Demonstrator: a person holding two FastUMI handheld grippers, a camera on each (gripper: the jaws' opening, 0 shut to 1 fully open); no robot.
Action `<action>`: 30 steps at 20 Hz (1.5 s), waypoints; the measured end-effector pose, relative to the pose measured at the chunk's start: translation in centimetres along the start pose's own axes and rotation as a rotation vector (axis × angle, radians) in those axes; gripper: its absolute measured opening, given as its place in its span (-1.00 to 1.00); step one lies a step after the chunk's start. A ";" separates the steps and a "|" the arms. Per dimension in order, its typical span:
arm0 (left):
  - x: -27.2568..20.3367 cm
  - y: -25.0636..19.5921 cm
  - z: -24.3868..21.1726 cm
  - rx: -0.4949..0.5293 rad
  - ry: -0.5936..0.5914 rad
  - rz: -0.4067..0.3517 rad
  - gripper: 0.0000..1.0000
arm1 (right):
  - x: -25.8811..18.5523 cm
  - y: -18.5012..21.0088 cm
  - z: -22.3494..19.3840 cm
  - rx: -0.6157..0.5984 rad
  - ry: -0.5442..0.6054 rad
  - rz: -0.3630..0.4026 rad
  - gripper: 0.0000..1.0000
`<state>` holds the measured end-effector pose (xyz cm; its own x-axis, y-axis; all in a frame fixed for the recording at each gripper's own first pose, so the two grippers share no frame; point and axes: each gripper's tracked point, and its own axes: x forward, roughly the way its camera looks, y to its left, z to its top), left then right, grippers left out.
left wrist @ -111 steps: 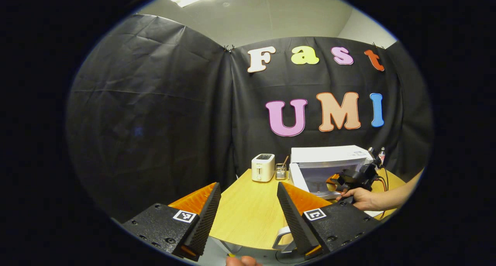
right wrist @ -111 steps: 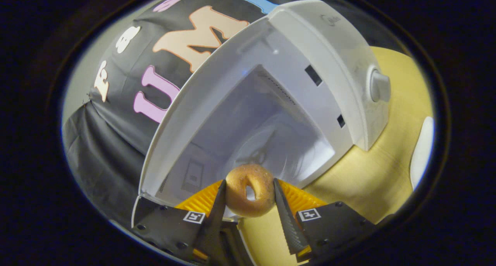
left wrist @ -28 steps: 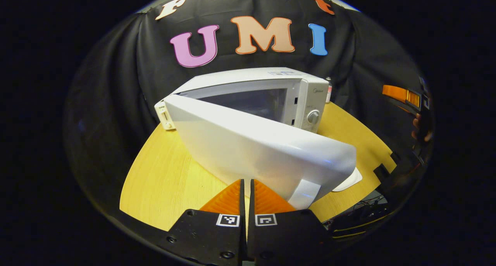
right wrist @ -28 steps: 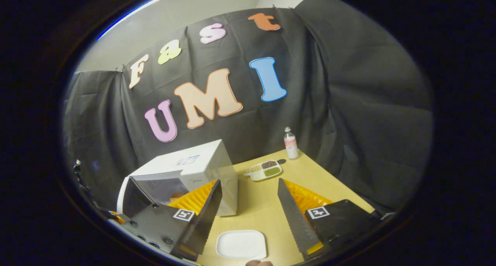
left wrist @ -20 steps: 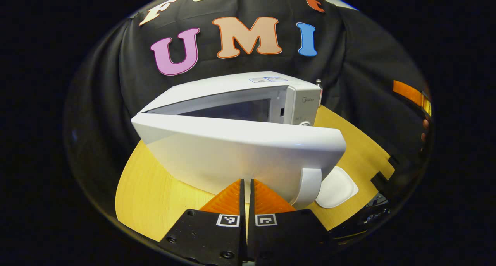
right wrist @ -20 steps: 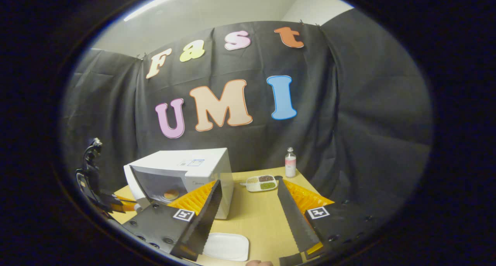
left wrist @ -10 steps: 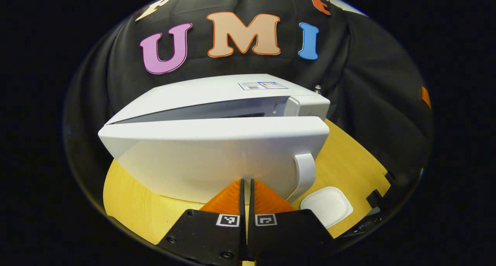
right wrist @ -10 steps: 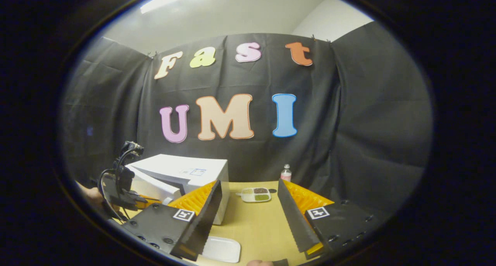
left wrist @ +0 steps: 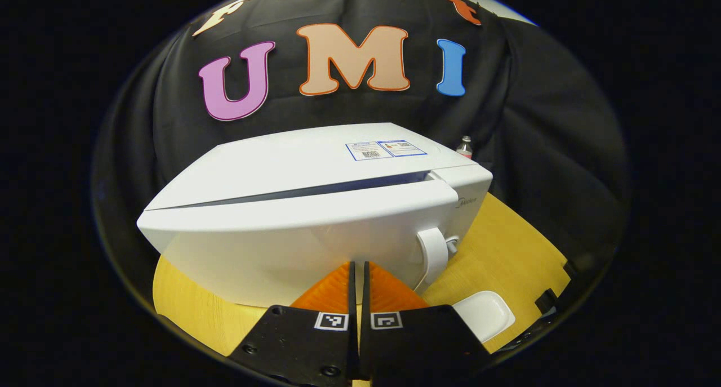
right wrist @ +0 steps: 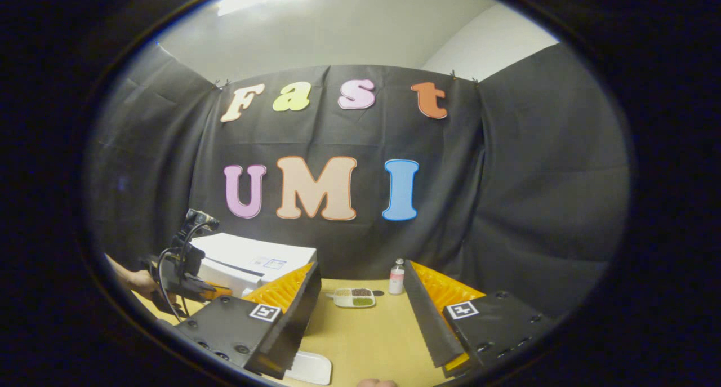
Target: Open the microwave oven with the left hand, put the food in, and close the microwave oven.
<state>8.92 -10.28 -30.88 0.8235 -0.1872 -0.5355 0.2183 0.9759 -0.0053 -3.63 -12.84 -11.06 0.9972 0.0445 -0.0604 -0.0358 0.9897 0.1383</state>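
In the left gripper view, the left gripper (left wrist: 357, 271) has its two fingers pressed together with nothing between them, and their tips rest against the front of the microwave door (left wrist: 293, 246). The white microwave oven (left wrist: 304, 167) stands on the yellow wooden table (left wrist: 507, 246). Its door is nearly closed: only a thin dark gap shows along the top edge between the door and the body, a little wider toward the right side. The curved white door handle (left wrist: 435, 254) is just to the right of the fingertips and is not touching them. On top of the oven there are two small stickers (left wrist: 386, 149). A white plate (left wrist: 484, 315) lies on the table in front of the oven, at the lower right, and the cap of a small bottle (left wrist: 463, 146) shows behind the right corner of the oven.

In the right gripper view, the right gripper (right wrist: 360, 314) is held wide apart and grasps nothing; it is raised above the table and well apart from the oven. At the far left the microwave oven (right wrist: 253, 263) is visible, and the left gripper (right wrist: 211, 290) with its cables is at the door, held by a hand (right wrist: 138, 283). Farther back on the table, between the fingers of the right gripper, stand a small divided dish (right wrist: 354, 297) with different coloured fillings and the bottle (right wrist: 397, 277) just beside it. The white plate (right wrist: 310, 367) lies near the lower edge. The food cannot be seen behind the door.
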 end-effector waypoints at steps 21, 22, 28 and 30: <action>0.8 0.3 0.3 0.006 -0.028 0.062 -0.99 | 0.8 1.7 -0.8 -0.025 0.031 0.038 0.73; 0.2 0.4 1.3 0.013 -0.058 0.062 -0.99 | 0.9 1.8 -0.9 -0.027 0.034 0.040 0.73; -8.4 1.1 8.8 0.023 -0.247 0.084 -0.99 | 2.1 2.3 -1.0 -0.020 0.045 0.064 0.73; -11.7 1.8 11.1 0.038 -0.315 0.097 -0.99 | 2.8 2.6 -1.1 -0.012 0.052 0.072 0.73</action>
<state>5.52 -7.63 -15.23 0.9616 -0.1253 -0.2442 0.1457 0.9870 0.0676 -1.04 -10.00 -11.91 0.9872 0.1226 -0.1022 -0.1087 0.9852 0.1328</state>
